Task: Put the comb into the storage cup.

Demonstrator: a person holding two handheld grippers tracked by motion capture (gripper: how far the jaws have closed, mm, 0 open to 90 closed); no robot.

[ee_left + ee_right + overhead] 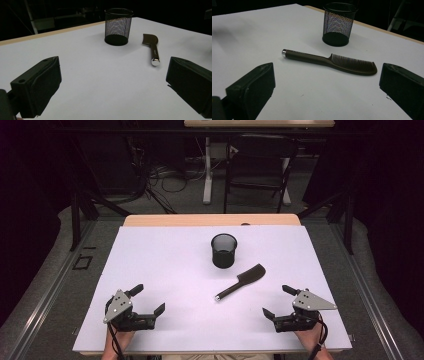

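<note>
Holding both units idle at near edge: left gripper [145,301] and right gripper [278,301] w/ jaws spread wide, empty. Comb [332,61] lies flat mid-table, just beside mesh cup [223,250]. I judge it light, stiff, slick; grip handle near midpoint.
</note>
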